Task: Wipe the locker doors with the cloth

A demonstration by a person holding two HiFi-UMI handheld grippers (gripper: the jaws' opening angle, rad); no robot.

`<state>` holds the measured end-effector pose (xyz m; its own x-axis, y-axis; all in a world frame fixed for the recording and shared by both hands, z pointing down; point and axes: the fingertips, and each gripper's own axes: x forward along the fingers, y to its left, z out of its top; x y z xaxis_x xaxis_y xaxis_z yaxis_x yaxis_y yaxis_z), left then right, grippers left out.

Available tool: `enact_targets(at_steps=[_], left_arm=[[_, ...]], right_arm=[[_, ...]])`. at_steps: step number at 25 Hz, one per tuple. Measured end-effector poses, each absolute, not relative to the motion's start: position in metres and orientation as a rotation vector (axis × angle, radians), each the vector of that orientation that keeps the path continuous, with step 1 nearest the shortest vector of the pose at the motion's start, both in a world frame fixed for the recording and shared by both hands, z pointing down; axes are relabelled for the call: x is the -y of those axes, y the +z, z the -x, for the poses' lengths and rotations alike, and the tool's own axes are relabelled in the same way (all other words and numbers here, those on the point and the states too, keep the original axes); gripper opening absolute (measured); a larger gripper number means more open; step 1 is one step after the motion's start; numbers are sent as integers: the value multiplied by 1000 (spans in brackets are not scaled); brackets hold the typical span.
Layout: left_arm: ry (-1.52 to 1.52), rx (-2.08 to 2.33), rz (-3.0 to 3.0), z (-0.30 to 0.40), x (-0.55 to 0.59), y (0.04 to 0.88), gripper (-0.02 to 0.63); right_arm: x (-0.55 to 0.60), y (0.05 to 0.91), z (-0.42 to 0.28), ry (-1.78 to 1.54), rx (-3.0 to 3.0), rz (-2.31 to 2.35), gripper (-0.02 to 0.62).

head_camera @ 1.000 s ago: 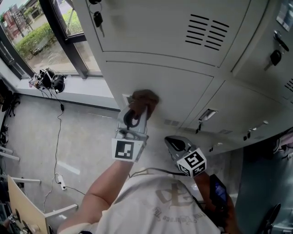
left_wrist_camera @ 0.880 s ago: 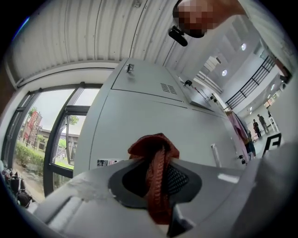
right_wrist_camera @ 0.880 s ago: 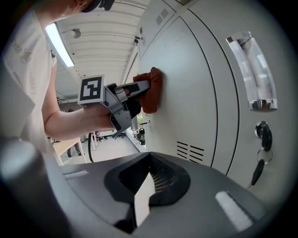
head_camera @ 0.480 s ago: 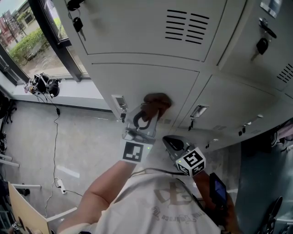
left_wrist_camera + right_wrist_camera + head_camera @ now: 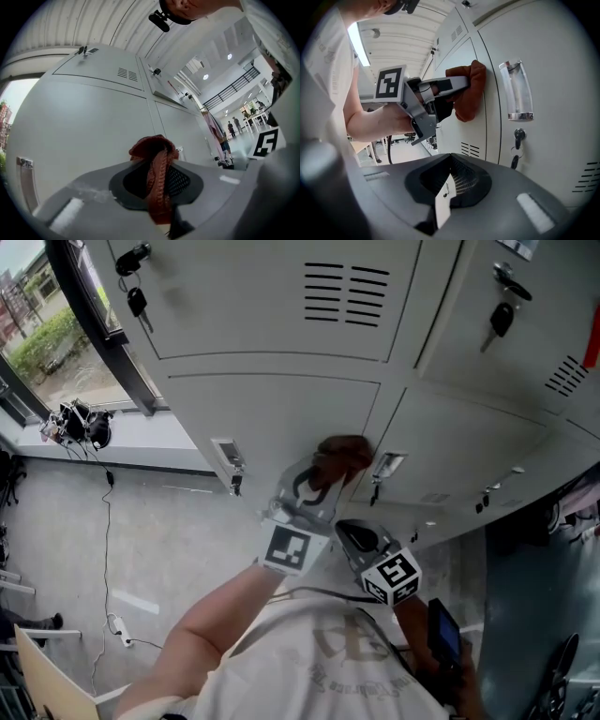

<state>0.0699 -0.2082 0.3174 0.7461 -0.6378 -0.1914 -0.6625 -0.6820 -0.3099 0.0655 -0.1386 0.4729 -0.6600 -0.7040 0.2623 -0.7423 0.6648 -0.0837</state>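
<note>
Sliding rightward since a second ago, the rust-brown cloth [image 5: 342,457] is now reaching the right edge of the lower locker door [image 5: 272,409], well away from the left pull [image 5: 225,457] it was wiping beside.
The left gripper [image 5: 323,474] is pinching the bunched cloth between its fingers and pressing it against the door, just left of the neighbouring door's pull [image 5: 386,465]. The right gripper [image 5: 354,535] is hanging near the person's torso, apart from the lockers, its fingers pressed together on nothing. To wipe well, the wad should probably stay between the fingers and the metal so nothing hard scrapes the paint. Pressure should be kept even, and each pass should overlap the last, since the bunch looks to be touching only a small patch. The small key [image 5: 516,136] dangling under that pull could snag the cloth, so steering around it seems wise.
</note>
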Motion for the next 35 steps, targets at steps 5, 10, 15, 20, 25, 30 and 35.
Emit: enact_targets(at_steps=[5, 10, 15, 20, 25, 30, 35], left_arm=[[85, -946, 2619, -85, 205, 320, 68], [140, -943, 2565, -78, 203, 296, 69], [151, -953, 2523, -65, 207, 289, 69], [454, -1129, 2622, -20, 217, 279, 69], [416, -1254, 2589, 27, 230, 284, 70], [404, -1365, 2535, 69, 240, 284, 71], [384, -1417, 2509, 96, 244, 288, 71]], right_arm=[[135, 473, -79, 280, 2655, -1235, 8], [130, 473, -85, 299, 2647, -1270, 8], [130, 471, -79, 304, 2651, -1278, 8], [136, 468, -63, 280, 2663, -1242, 8], [142, 465, -39, 272, 2685, -1195, 8], [146, 467, -18, 266, 2689, -1147, 8], [149, 467, 4, 258, 2699, -1110, 8]])
